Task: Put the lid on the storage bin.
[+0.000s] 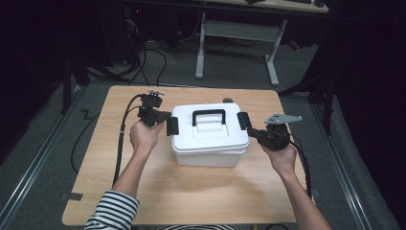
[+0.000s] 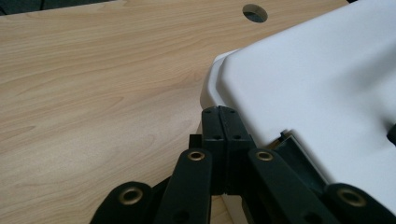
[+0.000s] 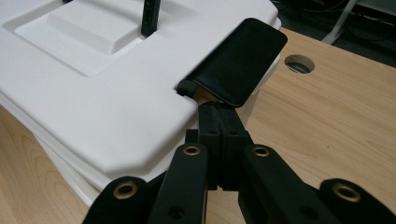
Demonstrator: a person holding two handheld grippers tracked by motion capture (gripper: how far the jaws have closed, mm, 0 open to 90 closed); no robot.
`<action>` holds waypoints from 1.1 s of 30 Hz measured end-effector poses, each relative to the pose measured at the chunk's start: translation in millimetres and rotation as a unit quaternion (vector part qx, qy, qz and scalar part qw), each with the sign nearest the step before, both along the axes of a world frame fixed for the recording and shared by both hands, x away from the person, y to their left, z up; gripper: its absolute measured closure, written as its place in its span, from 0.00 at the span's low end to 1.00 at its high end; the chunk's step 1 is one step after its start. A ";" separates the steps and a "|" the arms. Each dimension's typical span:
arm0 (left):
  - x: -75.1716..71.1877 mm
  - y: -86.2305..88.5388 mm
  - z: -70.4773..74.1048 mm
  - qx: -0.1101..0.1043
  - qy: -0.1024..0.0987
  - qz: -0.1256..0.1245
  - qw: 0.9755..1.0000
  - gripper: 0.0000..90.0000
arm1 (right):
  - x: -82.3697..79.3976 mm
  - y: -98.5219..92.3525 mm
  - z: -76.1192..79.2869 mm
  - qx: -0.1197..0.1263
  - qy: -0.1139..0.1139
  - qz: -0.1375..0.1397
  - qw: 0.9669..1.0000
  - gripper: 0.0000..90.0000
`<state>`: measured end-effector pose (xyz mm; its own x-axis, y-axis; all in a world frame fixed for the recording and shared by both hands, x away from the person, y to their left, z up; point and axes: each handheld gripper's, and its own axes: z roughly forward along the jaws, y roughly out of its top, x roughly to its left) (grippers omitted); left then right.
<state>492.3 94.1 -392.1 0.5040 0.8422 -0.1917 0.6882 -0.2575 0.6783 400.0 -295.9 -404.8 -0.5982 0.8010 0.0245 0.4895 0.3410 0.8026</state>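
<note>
White lidded plastic box (image 1: 210, 136) sits mid-table; left gripper (image 1: 162, 117), jaws pressed together, at its 9 o'clock latch (image 1: 172, 125); right gripper (image 1: 254, 132), likewise closed, under the raised 3 o'clock latch (image 3: 238, 60), probably prying it.

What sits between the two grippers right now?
The white box, with its black handle on top, fills the stretch between left gripper and right gripper, seen in the high view.

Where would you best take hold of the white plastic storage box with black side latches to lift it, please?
Probably by the black carry handle in the middle of the white lid, coming straight down from above. It stands upright over a recess, so a jaw can slip beneath its bar. The smooth, wide box offers little else to pinch.
</note>
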 end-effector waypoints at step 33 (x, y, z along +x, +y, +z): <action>10.3 -14.3 -3.3 0.024 -0.019 -0.003 1.000 1.00 | -14.0 8.6 -3.4 -0.026 0.005 -0.002 1.000 1.00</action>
<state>502.6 79.8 -395.3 0.5150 0.8470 -0.1320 0.6605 -0.2939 0.6909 385.9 -287.4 -408.2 -0.5956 0.8032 -0.0102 0.4990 0.3799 0.7789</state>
